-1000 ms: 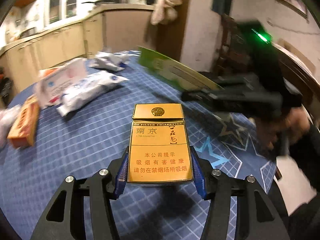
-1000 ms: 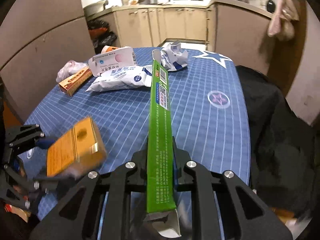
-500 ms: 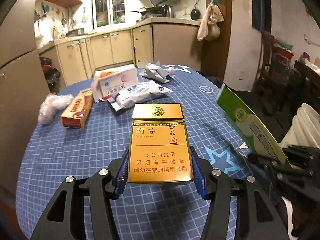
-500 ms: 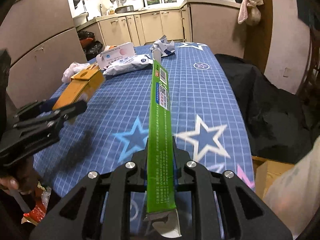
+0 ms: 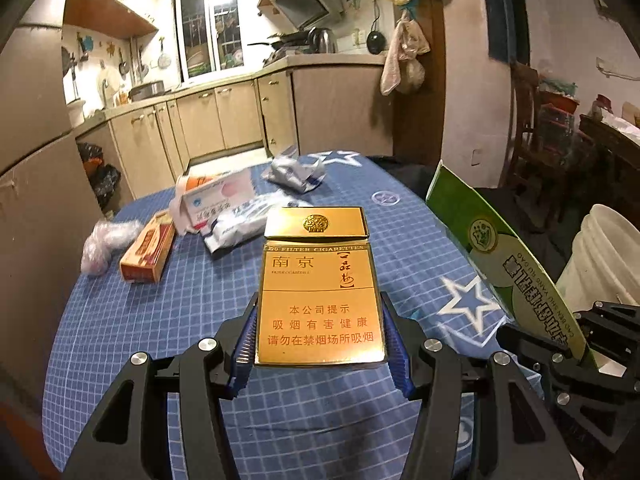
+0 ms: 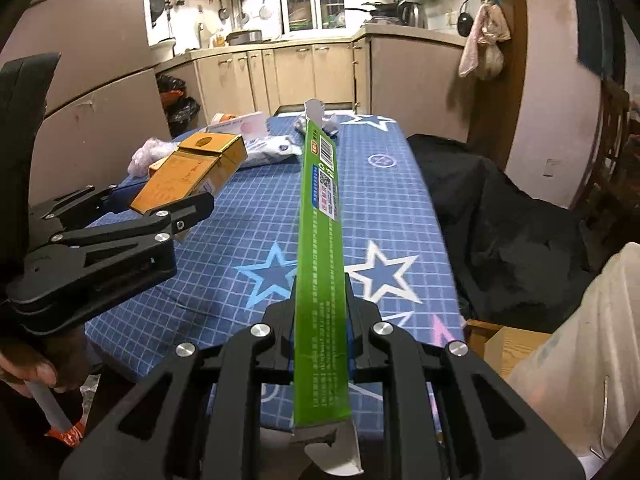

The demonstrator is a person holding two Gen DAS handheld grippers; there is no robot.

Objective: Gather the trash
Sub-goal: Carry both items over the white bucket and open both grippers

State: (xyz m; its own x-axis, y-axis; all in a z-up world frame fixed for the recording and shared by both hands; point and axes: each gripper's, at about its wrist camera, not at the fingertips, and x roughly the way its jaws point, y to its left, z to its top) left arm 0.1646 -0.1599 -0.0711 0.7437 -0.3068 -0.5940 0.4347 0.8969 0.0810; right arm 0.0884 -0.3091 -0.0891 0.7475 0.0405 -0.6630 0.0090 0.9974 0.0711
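My left gripper (image 5: 320,344) is shut on a gold cigarette pack (image 5: 318,280), its blue pads pressed on both long sides, holding it above the blue table (image 5: 160,320). In the right wrist view the same pack (image 6: 192,172) and left gripper (image 6: 160,208) appear at the left. My right gripper (image 6: 320,312) is shut on a long flattened green carton (image 6: 320,220) held edge-up; the carton (image 5: 500,248) also shows at the right of the left wrist view.
Back on the table lie an orange box (image 5: 148,250), a white medicine box (image 5: 216,200), white plastic packets (image 5: 240,224), crumpled wrappers (image 5: 296,170) and a clear bag (image 5: 104,244). A white bucket (image 5: 604,256) stands right of the table, dark cloth (image 6: 500,220) beside it.
Both grippers have drawn back toward the near end of the table and lifted, each keeping its item. The right gripper with the green carton swung from across the table to the right side.
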